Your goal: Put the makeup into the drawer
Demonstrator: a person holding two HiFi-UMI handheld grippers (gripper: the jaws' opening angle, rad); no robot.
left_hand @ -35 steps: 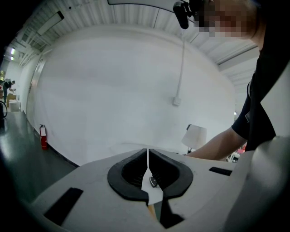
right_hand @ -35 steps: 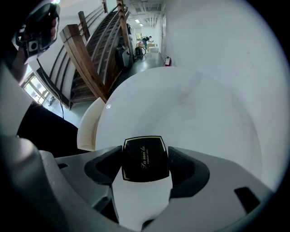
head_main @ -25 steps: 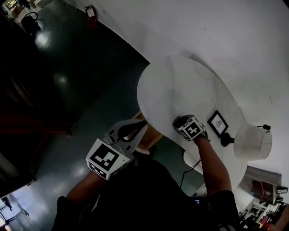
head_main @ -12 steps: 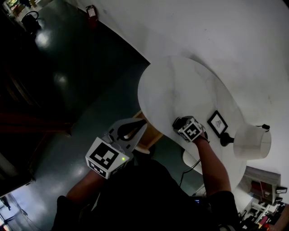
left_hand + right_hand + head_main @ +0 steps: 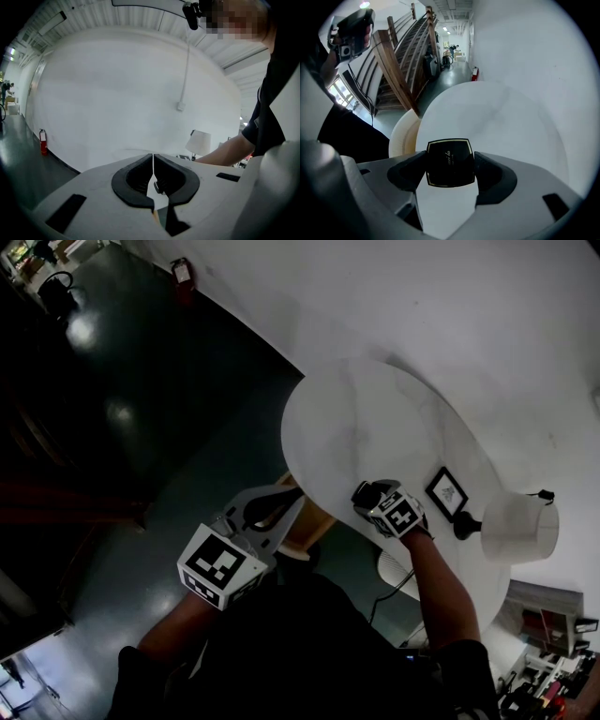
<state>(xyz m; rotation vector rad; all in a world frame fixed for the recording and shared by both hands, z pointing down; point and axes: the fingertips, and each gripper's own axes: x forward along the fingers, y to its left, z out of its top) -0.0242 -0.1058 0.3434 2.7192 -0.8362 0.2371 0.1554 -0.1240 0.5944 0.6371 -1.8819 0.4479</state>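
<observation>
Right gripper (image 5: 364,493) unmoved, white table (image 5: 375,423), dark floor (image 5: 141,381)

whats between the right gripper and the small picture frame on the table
Nothing: the head view shows only bare white table between the right gripper and the picture frame. That gripper is shut on a black compact.

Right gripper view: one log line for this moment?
right gripper: shut on black compact | left gripper: shut, empty | where: right gripper over round white table
</observation>
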